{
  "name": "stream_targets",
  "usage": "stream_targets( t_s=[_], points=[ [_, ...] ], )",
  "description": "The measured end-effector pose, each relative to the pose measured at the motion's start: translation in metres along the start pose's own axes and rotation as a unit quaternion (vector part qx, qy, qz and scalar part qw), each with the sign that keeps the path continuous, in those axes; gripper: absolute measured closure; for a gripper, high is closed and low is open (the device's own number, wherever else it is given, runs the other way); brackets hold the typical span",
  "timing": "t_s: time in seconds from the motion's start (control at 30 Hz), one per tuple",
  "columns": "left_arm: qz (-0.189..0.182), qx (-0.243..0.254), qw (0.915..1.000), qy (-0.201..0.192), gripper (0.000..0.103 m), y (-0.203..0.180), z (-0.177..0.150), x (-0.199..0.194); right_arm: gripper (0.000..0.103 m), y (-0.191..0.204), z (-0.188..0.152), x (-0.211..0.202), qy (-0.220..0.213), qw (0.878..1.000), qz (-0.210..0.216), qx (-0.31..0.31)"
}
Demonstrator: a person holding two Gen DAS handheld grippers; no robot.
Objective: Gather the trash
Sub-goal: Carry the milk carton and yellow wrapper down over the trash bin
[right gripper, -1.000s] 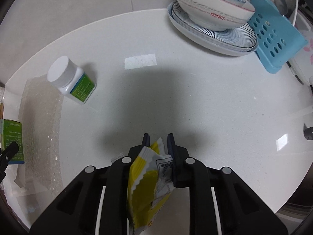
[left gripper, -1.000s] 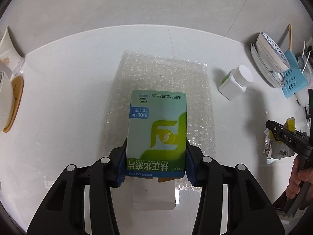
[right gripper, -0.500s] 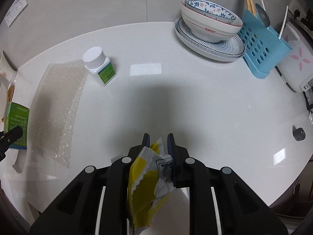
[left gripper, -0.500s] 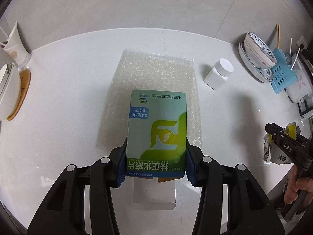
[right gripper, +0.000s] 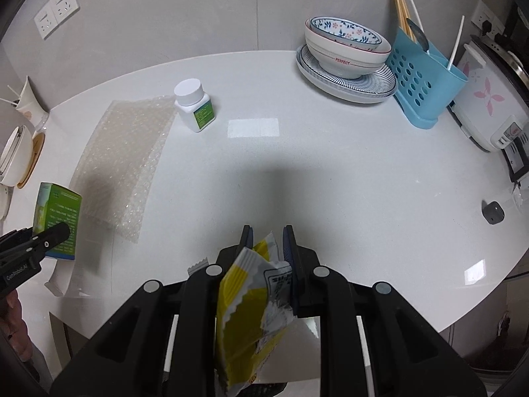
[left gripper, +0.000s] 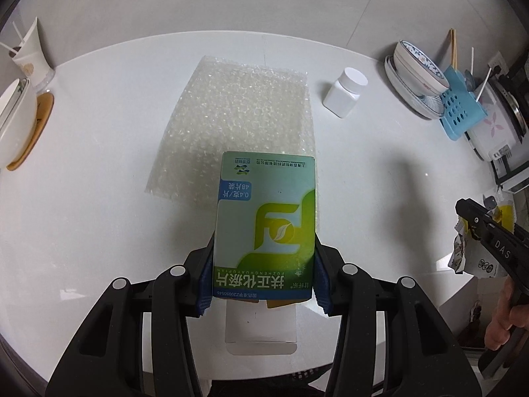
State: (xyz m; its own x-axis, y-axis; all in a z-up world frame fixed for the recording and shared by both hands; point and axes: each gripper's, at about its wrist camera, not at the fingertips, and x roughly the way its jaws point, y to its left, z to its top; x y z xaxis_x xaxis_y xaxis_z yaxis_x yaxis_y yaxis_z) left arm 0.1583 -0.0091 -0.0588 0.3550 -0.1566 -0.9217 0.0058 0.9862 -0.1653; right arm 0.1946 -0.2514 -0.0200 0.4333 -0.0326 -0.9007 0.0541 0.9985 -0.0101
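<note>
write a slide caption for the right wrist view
Right gripper clamps a yellow wrapper above the white table.

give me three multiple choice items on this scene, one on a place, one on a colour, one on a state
1. Where does the white plastic pill bottle stand?
A. beside the bubble wrap sheet
B. inside the patterned bowl
C. on the bubble wrap

2. What colour is the perforated plastic utensil holder?
A. red
B. blue
C. black

3. What is the right gripper doing?
A. open, empty
B. shut on the bottle
C. shut on a crumpled yellow snack wrapper

Key: A, it stands on the table at the sheet's edge; B, its walls are blue; C, the wrapper sits pinched between the fingers.
</note>
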Motion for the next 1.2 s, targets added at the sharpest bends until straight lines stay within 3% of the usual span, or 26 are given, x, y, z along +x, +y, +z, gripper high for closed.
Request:
stream_targets(
  t_s=[0.87,1.2],
  points=[
    [0.0,0.007,0.9997,-0.022,0.056,-0.052,-0.093,-0.045,0.085,-0.014,-0.085,-0.06,-0.027,0.999,0.034,-0.023],
    [0.006,0.005,0.9998,-0.019,0.056,-0.06,-0.141,-0.051,0.085,-0.013,-0.123,-0.065,-0.024,0.997,0.046,-0.049]
  ],
)
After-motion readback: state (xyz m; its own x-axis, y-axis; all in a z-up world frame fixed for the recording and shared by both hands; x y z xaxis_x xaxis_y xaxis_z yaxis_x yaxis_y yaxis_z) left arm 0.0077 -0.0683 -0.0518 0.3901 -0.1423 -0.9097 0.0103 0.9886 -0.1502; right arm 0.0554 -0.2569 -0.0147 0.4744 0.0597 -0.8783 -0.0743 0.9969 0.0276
